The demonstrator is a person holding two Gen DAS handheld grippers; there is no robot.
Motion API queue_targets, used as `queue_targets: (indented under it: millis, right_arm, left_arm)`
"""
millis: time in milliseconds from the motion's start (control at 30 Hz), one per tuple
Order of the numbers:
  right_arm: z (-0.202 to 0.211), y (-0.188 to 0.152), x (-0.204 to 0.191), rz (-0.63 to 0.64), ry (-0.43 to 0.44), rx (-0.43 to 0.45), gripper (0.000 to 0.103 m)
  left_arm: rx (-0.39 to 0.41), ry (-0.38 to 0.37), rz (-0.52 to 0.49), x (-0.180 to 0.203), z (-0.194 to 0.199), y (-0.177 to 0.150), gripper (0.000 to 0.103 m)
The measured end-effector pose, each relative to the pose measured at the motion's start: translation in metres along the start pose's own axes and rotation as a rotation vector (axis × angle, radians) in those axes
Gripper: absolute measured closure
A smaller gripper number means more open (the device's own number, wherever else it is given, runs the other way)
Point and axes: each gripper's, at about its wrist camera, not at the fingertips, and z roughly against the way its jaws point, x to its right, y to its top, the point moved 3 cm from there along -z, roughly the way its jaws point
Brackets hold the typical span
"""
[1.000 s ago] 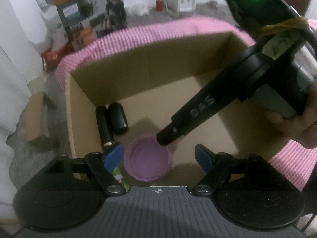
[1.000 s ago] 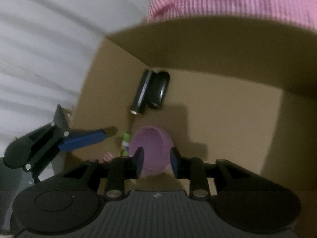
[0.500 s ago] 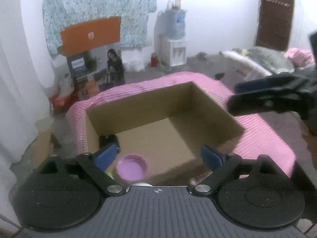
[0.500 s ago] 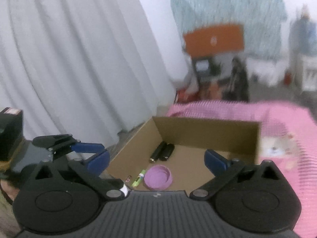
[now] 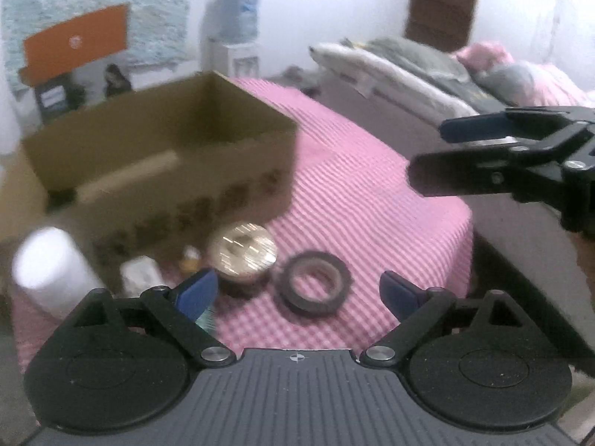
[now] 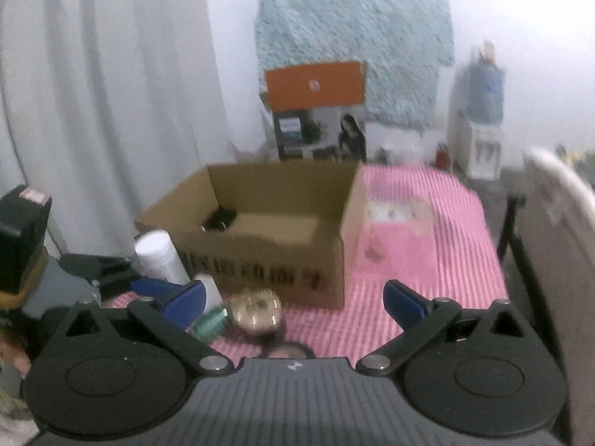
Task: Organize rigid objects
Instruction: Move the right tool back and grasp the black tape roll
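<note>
An open cardboard box (image 5: 167, 171) stands at the back left of a pink striped tablecloth (image 5: 357, 200). In front of it lie a black tape roll (image 5: 312, 288), a gold-lidded jar (image 5: 243, 251) and a white cylinder (image 5: 48, 271). My left gripper (image 5: 297, 291) hovers open just before the tape roll, holding nothing. My right gripper (image 6: 293, 299) is open and empty, facing the box (image 6: 260, 260) and the jar (image 6: 256, 310). Black objects (image 6: 221, 219) lie inside the box. The right gripper's fingers (image 5: 476, 126) show at the right of the left wrist view.
Small items sit beside the jar: a white piece (image 5: 141, 275) and a teal ribbed thing (image 6: 210, 321). A bed with pillows (image 5: 409, 70) runs along the right past the table's edge. A white curtain (image 6: 93, 93) hangs left of the box.
Both grippers pulled back out of the box to the table in front of it. The right gripper opened wide, leaving the purple lid in the box.
</note>
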Motion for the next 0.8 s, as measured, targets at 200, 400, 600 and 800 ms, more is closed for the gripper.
queue_targets:
  millis: [200,400,600,800]
  right_arm:
    - [-0.030,-0.035,0.021,-0.094,-0.042,-0.126,0.000]
    - [-0.065,-0.054,0.029,-0.188,0.031,-0.228,0.013]
    - [-0.089,-0.058,0.033,-0.208,0.062,-0.280,0.037]
    - [-0.104,-0.062,0.034,-0.179,0.086,-0.320,0.057]
  left_arm:
    - [-0.071,-0.002,-0.046,0.020,-0.033,-0.011,0.017]
    - [-0.118,0.024,-0.045,0.020,-0.054,-0.011,0.032]
    - [-0.129,0.045,-0.061,0.024,-0.065,-0.014,0.038]
    - [-0.133,0.043,-0.052,0.024,-0.072,-0.013,0.042]
